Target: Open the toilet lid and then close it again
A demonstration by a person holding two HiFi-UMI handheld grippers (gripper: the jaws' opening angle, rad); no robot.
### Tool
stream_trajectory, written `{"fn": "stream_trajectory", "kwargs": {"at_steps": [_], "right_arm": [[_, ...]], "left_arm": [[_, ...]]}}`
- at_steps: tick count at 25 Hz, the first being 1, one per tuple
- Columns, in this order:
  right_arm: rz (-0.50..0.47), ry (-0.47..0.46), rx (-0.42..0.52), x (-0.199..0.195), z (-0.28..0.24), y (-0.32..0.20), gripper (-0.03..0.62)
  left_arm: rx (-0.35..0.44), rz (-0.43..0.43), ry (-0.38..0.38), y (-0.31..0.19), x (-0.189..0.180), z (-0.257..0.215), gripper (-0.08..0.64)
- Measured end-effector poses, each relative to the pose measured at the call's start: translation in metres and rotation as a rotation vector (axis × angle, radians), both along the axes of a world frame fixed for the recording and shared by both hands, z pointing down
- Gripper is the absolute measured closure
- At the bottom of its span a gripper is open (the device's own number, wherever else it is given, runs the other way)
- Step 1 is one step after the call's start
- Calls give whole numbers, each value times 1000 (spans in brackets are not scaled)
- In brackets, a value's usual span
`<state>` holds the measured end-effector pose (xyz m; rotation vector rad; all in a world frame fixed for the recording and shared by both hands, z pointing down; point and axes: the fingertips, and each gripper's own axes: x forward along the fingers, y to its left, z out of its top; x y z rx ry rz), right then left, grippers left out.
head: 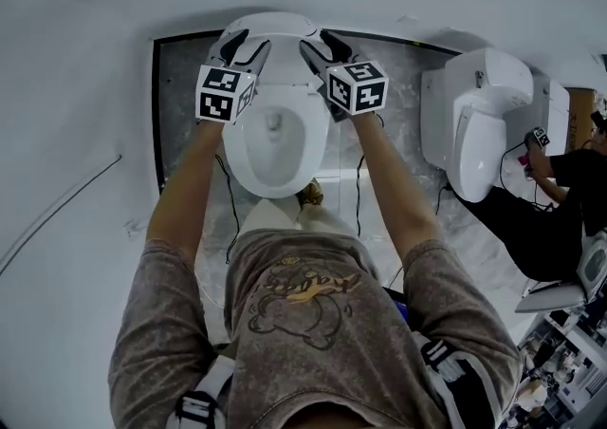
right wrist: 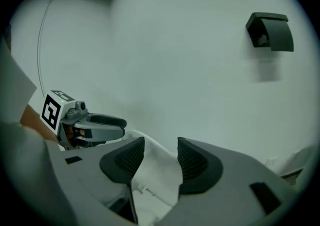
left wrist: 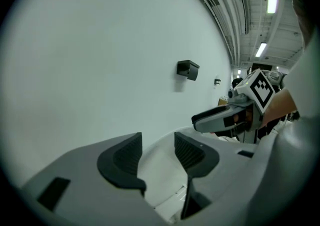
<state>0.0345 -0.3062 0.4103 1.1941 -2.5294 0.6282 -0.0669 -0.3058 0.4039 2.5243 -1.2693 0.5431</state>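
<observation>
Straddling the upright lid (head: 277, 27) at upper centre with left gripper (head: 245, 46) and right gripper (head: 324, 46) jaws apart, unclamped, above the open bowl (head: 239, 152).

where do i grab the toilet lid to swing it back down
Take the lid by its top edge, coming from the front, over the bowl. It stands raised near the wall, so that thin upper rim is what the fingers can straddle. The left gripper and right gripper sit there, open, one toward each corner.
</observation>
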Motion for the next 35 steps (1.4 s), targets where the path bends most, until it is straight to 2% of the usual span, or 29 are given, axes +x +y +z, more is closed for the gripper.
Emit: {"fn": "stream_trajectory", "kwargs": {"at_steps": [3, 7, 11, 16, 22, 26, 31, 35], "right_arm": [[-12, 20, 4, -4, 8, -17, 388], [-17, 50, -6, -5, 20, -35, 388], [-55, 70, -36, -9, 31, -46, 379], [-71, 101, -30, -17, 30, -36, 379], [-84, 70, -34, -15, 20, -4, 379], [-93, 18, -48, -17, 16, 31, 379], [-165, -10, -65, -17, 15, 88, 379], [-226, -20, -84, -16, 21, 135, 379]], "left_arm": [[-14, 58, -52, -15, -3, 14, 331], [-32, 103, -91, -31, -8, 33, 316], [-64, 129, -75, -46, -6, 44, 317], [-59, 138, -17, -40, -8, 37, 318], [-83, 124, 37, -9, -7, 26, 318], [-84, 115, 61, 28, -9, 21, 316], [-87, 106, 83, 83, -9, 20, 314], [-86, 77, 65, 130, -7, 26, 307]]}}
